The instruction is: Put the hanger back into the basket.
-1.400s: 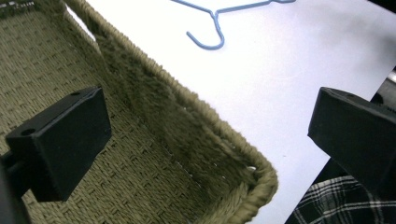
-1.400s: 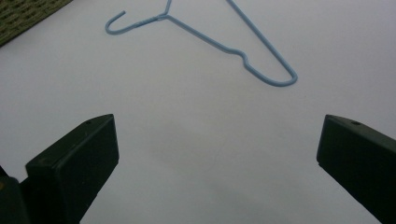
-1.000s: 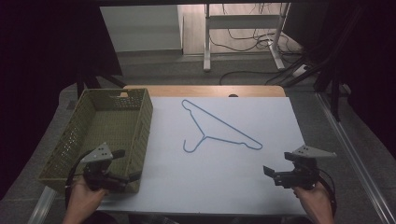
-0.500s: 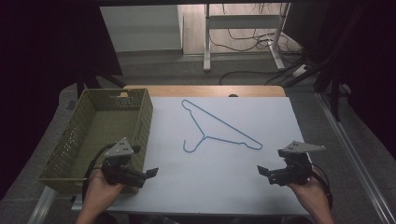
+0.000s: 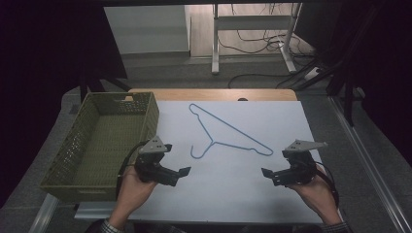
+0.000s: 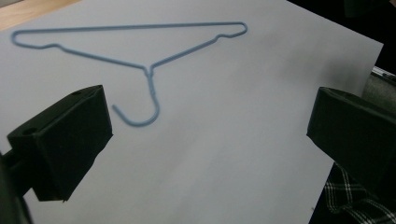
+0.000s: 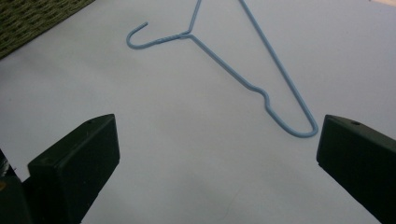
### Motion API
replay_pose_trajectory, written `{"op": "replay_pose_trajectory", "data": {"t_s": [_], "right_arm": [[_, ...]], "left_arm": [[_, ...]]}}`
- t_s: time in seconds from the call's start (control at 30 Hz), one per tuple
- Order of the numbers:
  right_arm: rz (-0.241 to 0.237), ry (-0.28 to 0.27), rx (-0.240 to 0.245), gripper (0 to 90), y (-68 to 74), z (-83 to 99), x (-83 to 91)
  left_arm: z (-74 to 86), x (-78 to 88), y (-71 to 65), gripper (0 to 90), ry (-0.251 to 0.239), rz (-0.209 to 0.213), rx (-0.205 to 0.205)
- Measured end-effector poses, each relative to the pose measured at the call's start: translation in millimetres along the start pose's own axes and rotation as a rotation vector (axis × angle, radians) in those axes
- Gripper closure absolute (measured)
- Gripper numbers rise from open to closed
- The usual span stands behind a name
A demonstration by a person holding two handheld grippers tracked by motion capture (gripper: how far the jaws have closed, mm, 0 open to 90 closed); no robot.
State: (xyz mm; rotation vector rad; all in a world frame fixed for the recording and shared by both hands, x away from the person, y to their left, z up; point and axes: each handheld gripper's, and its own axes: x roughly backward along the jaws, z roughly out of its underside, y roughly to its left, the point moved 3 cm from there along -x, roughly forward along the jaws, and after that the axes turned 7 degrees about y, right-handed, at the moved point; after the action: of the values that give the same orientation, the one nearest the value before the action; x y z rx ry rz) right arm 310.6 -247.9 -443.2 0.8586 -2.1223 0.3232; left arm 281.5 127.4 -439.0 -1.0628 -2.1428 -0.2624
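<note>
Blue wire hanger lies flat on the white sheet, roughly mid-table, hook end toward the near side and curling left, long bar running from far-left to near-right. Nothing touching it.

My left gripper sits over the sheet's near-left part, just right of the green basket, jaws spread wide with nothing between them. In the left gripper view the hanger is ahead of the jaws, hook closest, near but apart.

My right gripper is over the near-right part of the sheet, jaws also wide apart and empty. In the right gripper view the hanger's rounded shoulder end lies just ahead of the jaw at that view's right, not touching; the basket edge shows far off at that view's top left corner.

Both grippers point inward toward each other, hanger on the far side between them. Basket wall touches the sheet's left edge.
</note>
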Motion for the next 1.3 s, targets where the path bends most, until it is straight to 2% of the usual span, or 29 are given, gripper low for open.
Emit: {"op": "replay_pose_trajectory", "data": {"t_s": [0.1, 0.3, 0.33, 0.4, 0.53, 0.57, 0.67, 0.8, 0.83, 0.9, 1.0, 1.03, 1.1, 1.17, 1.3], "right_arm": [[-0.002, 0.005, 0.003, 0.0, 0.0, -4.0, -2.2], [0.006, 0.025, 0.022, 0.0, 0.9, -16.1, -11.8], [0.007, 0.035, 0.036, 0.0, 1.5, -21.1, -17.6], [0.006, 0.040, 0.037, 0.0, 1.7, -23.0, -19.8], [0.006, 0.056, 0.050, 0.0, 1.3, -34.7, -35.3], [-0.005, 0.047, 0.050, 1.0, 0.9, -41.0, -42.5], [-0.013, 0.044, 0.051, 2.8, 0.7, -46.6, -49.1], [-0.046, 0.044, 0.072, 9.1, 3.1, -59.7, -66.8], [-0.053, 0.057, 0.085, 12.4, 3.9, -65.1, -76.8], [-0.058, 0.063, 0.089, 13.9, 4.3, -67.2, -80.6], [-0.069, 0.086, 0.117, 23.4, 4.1, -76.2, -97.6], [-0.086, 0.097, 0.132, 29.7, 3.7, -81.7, -107.8], [-0.090, 0.105, 0.143, 31.7, 3.6, -83.4, -111.5], [-0.103, 0.131, 0.185, 40.4, 1.7, -89.9, -128.0], [-0.112, 0.155, 0.203, 46.7, -1.4, -93.8, -141.1]], "left_arm": [[-4.5, -10.7, -3.1, 0.1, 0.008, 0.006, -0.014], [-6.5, -30.9, -2.5, 0.1, 0.007, 0.026, -0.008], [-6.2, -34.4, -1.6, 0.1, 0.008, 0.025, -0.006], [-5.3, -40.5, 0.4, 0.2, 0.008, 0.033, 0.001], [-0.1, -55.9, 4.0, 0.3, 0.004, 0.067, 0.037], [2.7, -60.5, 4.8, 0.3, 0.015, 0.057, 0.033], [5.4, -64.8, 7.1, 0.3, 0.022, 0.045, 0.027], [10.1, -70.2, 12.1, 0.5, 0.043, 0.034, 0.022], [12.5, -72.3, 14.4, 0.7, 0.049, 0.025, 0.019], [14.1, -74.0, 15.9, 0.9, 0.055, 0.024, 0.020], [16.5, -76.9, 18.8, 1.0, 0.060, 0.021, 0.017], [17.4, -78.3, 19.9, 1.3, 0.071, 0.016, 0.006], [17.9, -78.8, 20.0, 1.3, 0.077, 0.010, -0.003], [18.3, -79.7, 19.9, 1.1, 0.089, -0.015, -0.029], [19.1, -81.4, 21.6, 1.1, 0.097, -0.022, -0.034]]}}
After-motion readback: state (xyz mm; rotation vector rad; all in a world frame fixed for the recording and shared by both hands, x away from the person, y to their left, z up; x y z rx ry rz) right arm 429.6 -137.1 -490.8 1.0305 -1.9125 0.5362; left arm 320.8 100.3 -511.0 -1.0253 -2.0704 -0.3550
